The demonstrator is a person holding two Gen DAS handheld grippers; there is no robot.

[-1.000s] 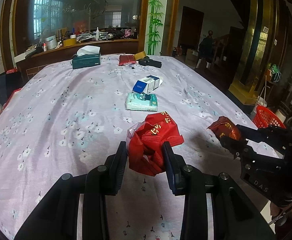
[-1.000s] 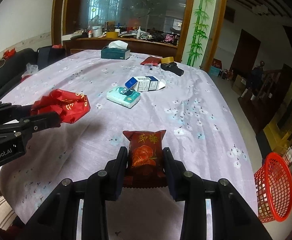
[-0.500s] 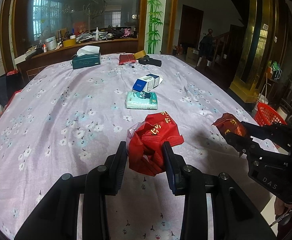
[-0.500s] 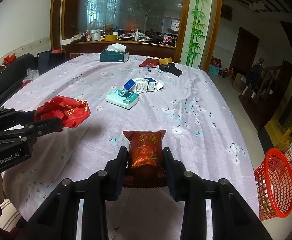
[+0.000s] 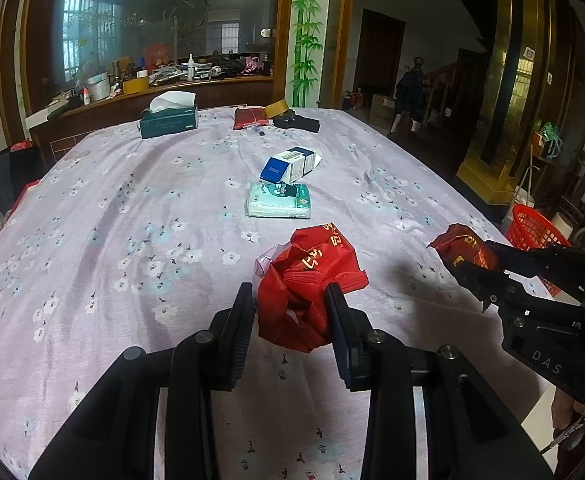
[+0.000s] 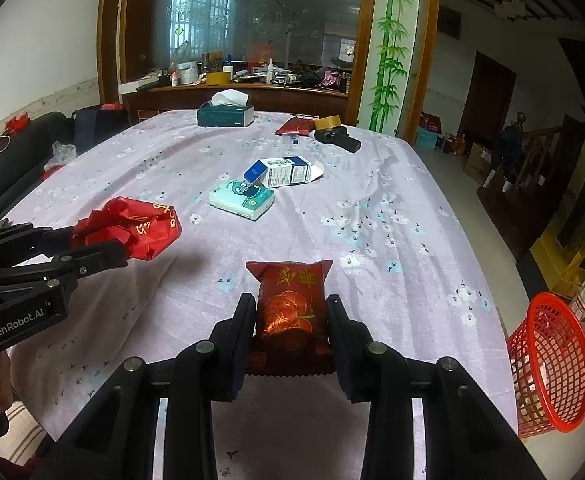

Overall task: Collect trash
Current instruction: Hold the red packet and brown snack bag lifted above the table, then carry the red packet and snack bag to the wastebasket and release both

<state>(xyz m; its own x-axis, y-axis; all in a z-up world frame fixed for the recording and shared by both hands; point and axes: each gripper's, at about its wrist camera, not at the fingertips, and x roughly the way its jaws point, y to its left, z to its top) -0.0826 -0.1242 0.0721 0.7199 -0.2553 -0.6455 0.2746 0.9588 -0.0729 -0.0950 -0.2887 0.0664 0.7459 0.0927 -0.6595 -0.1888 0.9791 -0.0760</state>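
Two held pieces: each gripper carries one piece of trash above the surface [image 6: 392, 216], which wears a lilac flowered cloth.
Left gripper [image 5: 290, 312]: jaws closed on a crumpled red bag [image 5: 312, 276], which bulges forward out of them; the pads press its sides.
Right gripper [image 6: 290, 320]: jaws closed on a dark red snack packet [image 6: 290, 300], its long axis running forward along the fingers, top seam pointing away.
Key relation: the red basket [image 6: 550, 364] stands on the floor off the surface's right edge, right of both grippers. The right gripper is nearer; the left one has to cross over.
Red basket contents: I cannot tell; the mesh shows little inside.
Left on the surface, all beyond the basket's far-left side: a tissue pack [image 6: 241, 198], a blue and white carton [image 6: 278, 172] touching it, and further back a tissue box [image 6: 225, 114].
Likely step: carrying both pieces to the basket.
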